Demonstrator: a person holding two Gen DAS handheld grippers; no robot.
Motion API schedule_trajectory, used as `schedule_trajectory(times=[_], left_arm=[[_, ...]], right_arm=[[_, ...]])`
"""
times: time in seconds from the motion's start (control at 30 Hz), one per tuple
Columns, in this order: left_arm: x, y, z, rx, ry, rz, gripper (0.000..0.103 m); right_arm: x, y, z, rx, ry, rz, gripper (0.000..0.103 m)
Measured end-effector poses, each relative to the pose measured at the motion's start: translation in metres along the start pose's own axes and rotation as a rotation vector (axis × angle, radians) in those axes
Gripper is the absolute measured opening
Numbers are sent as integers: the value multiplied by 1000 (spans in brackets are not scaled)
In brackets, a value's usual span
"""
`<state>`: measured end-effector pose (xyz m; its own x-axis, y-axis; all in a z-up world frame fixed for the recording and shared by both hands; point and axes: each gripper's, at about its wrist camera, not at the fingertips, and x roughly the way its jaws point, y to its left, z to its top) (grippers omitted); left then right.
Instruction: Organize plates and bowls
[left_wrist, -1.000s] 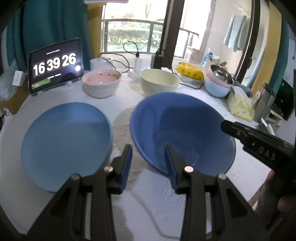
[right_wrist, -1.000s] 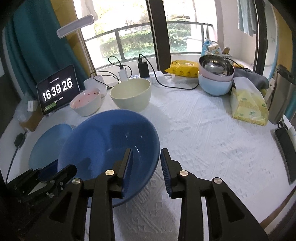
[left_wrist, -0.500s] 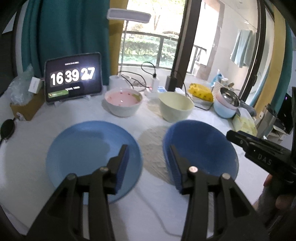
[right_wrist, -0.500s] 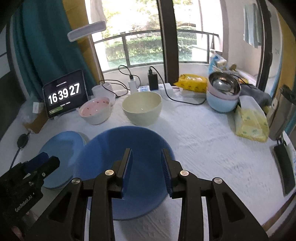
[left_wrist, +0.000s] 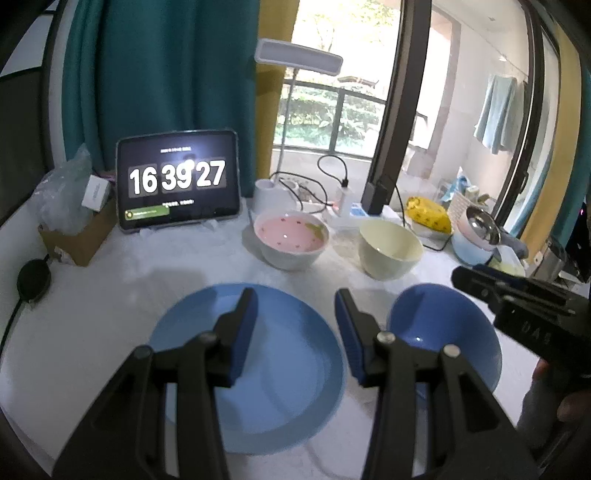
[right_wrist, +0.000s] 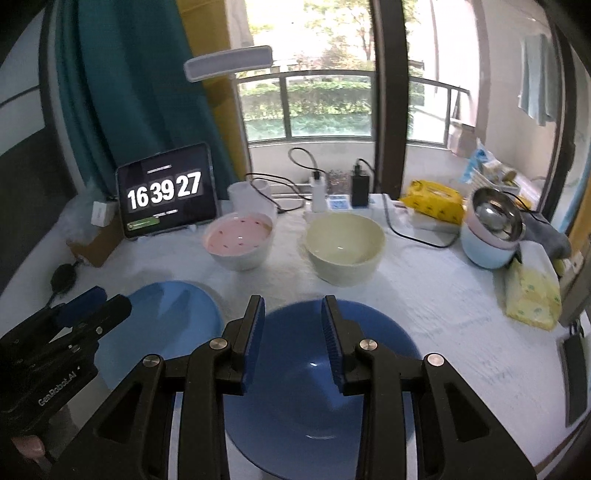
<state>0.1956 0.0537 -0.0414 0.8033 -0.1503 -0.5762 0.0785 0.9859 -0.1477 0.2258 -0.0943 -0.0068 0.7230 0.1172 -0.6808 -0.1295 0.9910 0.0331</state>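
Observation:
A light blue plate (left_wrist: 280, 373) lies on the white table under my open, empty left gripper (left_wrist: 295, 325); it also shows in the right wrist view (right_wrist: 162, 325). A dark blue bowl (left_wrist: 443, 339) stands to its right, below my open, empty right gripper (right_wrist: 292, 332), and fills the near part of the right wrist view (right_wrist: 314, 406). Behind them stand a pink bowl (left_wrist: 291, 243) and a cream bowl (left_wrist: 389, 254), also in the right wrist view as the pink bowl (right_wrist: 239, 243) and the cream bowl (right_wrist: 345, 249). Neither gripper touches anything.
A tablet clock (left_wrist: 177, 184) stands at the back left beside a cardboard box (left_wrist: 77, 240). Cables and chargers (right_wrist: 332, 192) lie at the back. Stacked bowls topped by a steel one (right_wrist: 493, 229), a yellow packet (right_wrist: 432, 201) and a tissue pack (right_wrist: 532, 291) are at the right.
Both grippers have risen and drawn back from the dark blue bowl. The left gripper has shifted left, over the light blue plate. Both stay open.

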Motion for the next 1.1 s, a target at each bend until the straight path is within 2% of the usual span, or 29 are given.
schedule_trajectory(times=[0.47, 0.67, 0.9, 1.1], left_arm=[[20, 34, 36, 4, -12, 25, 45], [37, 51, 52, 3, -6, 28, 45], [77, 60, 66, 5, 69, 5, 45], [114, 61, 74, 22, 154, -10, 45]], right_arm=[[37, 40, 44, -38, 40, 77, 33], [56, 52, 59, -72, 49, 68, 33], [88, 58, 78, -96, 97, 49, 33], [124, 59, 87, -132, 143, -10, 33]])
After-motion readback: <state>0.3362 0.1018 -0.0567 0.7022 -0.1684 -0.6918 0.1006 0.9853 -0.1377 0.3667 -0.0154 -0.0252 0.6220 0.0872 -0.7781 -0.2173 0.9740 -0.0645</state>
